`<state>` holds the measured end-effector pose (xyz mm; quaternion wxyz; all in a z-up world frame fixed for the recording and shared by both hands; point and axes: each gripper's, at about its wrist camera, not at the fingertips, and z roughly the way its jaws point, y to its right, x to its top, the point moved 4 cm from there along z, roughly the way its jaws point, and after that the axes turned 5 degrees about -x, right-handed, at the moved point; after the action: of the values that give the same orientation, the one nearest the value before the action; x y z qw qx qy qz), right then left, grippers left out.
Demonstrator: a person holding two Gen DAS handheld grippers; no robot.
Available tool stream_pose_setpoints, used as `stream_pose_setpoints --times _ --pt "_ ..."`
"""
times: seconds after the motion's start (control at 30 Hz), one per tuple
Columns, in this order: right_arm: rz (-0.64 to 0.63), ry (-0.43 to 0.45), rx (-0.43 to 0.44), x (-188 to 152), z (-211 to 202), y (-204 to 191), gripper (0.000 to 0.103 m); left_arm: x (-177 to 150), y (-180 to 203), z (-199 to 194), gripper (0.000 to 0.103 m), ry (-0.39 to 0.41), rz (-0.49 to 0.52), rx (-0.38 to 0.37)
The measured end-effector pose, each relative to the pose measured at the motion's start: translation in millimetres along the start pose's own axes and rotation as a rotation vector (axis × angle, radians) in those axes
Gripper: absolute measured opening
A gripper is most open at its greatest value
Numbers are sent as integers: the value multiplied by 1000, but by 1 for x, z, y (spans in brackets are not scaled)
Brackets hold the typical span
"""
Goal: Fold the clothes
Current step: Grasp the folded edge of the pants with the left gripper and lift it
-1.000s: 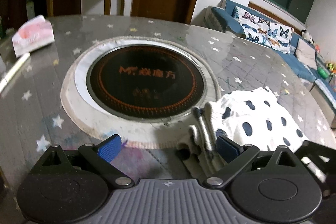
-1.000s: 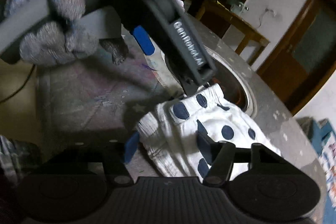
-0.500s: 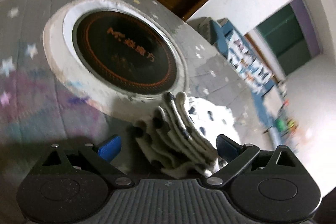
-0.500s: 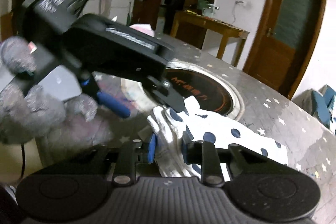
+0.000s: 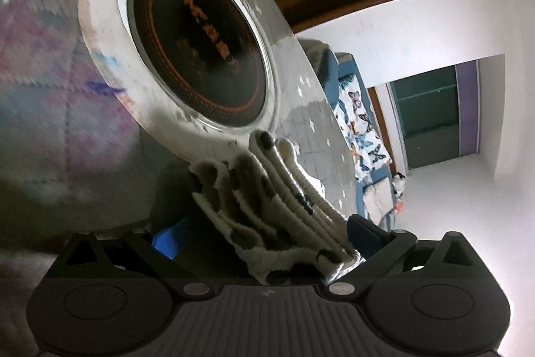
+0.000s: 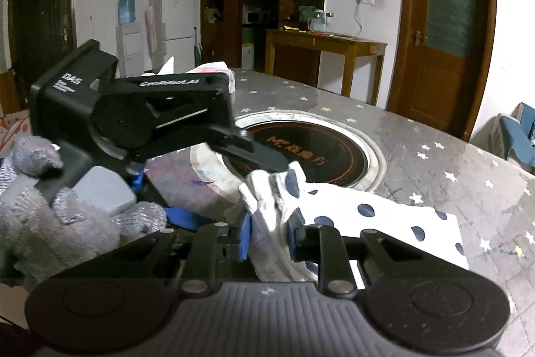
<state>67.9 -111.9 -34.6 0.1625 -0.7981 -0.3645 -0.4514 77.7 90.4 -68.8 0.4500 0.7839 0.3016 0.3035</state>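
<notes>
Right wrist view: right gripper [image 6: 267, 238] pinches soft, light polka-dot garment [image 6: 384, 219] at its gathered edge; left gripper [image 5: 257, 235], wide, straddles those folds.

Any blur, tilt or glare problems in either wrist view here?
Left wrist view: strongly tilted, the table smeared with motion blur, the white wall at right blown out. Right wrist view: level and mostly sharp, dim room light, slight blur on the spotted cloth near the hand-held gripper.

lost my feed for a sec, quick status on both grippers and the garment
Right gripper shut on the polka-dot garment, bunched edge. Left gripper open, folds between its fingers, no visible squeeze. Garment's far end on the table. Nothing in the way.
</notes>
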Motion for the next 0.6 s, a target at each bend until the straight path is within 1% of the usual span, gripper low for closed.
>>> stream_pose_setpoints --times 0.07,0.23,0.3,0.37,0.4,0.47,0.5,0.57,0.6 --pt "-15 -2 11 -1 0 -3 20 1 1 4 102 -4 5 2" --pt "-125 -14 38 -10 1 -21 20 5 1 10 100 -14 25 9" --pt "-149 -21 58 -12 2 -26 20 4 1 13 94 -29 41 16" --pt "-160 -28 80 -14 3 -29 21 5 -1 15 85 -37 48 25" --pt "-165 -32 91 -15 3 -31 22 5 -2 15 83 -40 51 30" --pt "-160 -35 109 -16 2 -31 27 6 -4 17 70 -47 57 38" --pt "-149 -36 120 -17 0 -29 30 7 -6 18 66 -49 61 42" --pt "-117 -40 145 -18 -3 -23 30 9 -10 18 51 -55 65 53" --pt "-91 -43 158 -18 -6 -18 30 11 -12 19 48 -57 66 55"
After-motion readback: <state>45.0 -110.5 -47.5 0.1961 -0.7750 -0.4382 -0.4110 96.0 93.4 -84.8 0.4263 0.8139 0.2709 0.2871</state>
